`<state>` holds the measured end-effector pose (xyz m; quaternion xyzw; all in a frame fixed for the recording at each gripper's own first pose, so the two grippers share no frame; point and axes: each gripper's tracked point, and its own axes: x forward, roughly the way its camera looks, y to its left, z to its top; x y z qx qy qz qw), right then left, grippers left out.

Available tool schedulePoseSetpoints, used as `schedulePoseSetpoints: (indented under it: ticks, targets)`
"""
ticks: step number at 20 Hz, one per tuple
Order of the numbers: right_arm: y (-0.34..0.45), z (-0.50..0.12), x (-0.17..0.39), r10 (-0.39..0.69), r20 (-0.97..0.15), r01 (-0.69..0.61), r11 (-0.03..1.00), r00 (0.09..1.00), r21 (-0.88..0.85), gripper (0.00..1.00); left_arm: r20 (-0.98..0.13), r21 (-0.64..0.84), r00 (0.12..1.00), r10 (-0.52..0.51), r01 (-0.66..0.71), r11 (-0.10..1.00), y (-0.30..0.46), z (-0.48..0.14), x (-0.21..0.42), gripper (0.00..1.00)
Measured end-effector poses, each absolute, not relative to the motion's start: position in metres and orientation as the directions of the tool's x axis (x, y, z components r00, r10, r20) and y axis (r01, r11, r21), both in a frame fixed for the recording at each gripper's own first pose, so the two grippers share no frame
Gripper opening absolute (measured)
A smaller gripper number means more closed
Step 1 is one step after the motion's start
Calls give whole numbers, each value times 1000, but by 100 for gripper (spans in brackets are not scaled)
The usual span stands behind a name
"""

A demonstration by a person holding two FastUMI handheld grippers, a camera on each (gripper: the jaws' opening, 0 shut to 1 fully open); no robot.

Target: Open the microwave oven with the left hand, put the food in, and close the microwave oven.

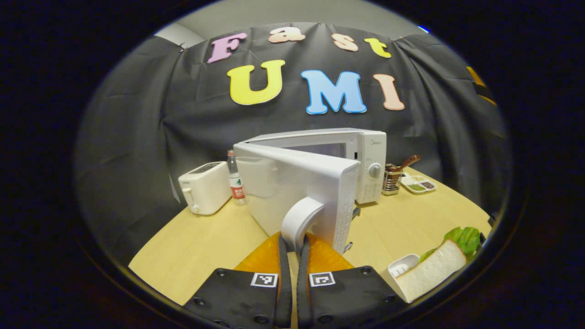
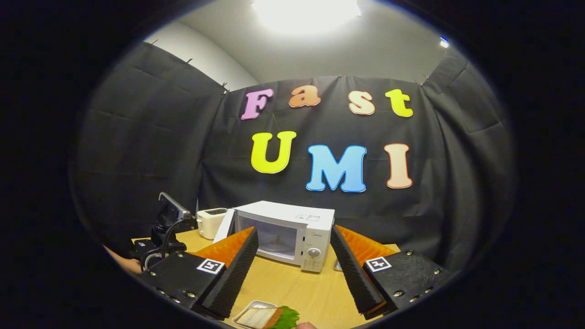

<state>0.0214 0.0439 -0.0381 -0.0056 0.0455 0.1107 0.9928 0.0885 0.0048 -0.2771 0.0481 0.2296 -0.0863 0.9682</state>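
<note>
The white microwave (image 1: 365, 155) stands at the back of the table with its door (image 1: 292, 183) swung open toward me. My left gripper (image 1: 293, 242) is shut on the door's curved white handle (image 1: 299, 218), a finger on each side. To the right, a sandwich (image 1: 432, 269) with lettuce lies in a white dish (image 1: 402, 265). In the right gripper view, my right gripper (image 2: 293, 233) hangs open above the table, framing the microwave (image 2: 315, 228) and its open cavity (image 2: 274, 240). The sandwich (image 2: 258, 316) lies just below it. The left gripper (image 2: 167, 228) shows at the left by the door (image 2: 225, 226).
A white toaster (image 1: 205, 187) and a water bottle (image 1: 235, 180) stand left of the microwave. A metal utensil holder (image 1: 393, 178) and a small condiment tray (image 1: 418, 184) sit to its right. The wooden table (image 1: 196, 246) ends near the booth's black cloth wall.
</note>
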Motion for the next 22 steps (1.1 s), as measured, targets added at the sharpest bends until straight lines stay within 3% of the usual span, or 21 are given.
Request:
schedulePoseSetpoints:
  ticks: [12, 19, 22]
  targets:
    - [151, -35, 38, 143, -87, -142, 990, 986, 15, 96, -439, 29, 865, -243, 284, 958, 109, -282, 77, 11]
    - [171, -44, 47, 62, -109, -58, 997, 992, 46, 96, -417, 27, 871, -262, 300, 954, 153, -288, 81, 12]
    - [170, -48, 50, 75, -134, -69, 997, 988, 47, 96, -414, -2, 872, -259, 284, 959, 158, -287, 79, 17]
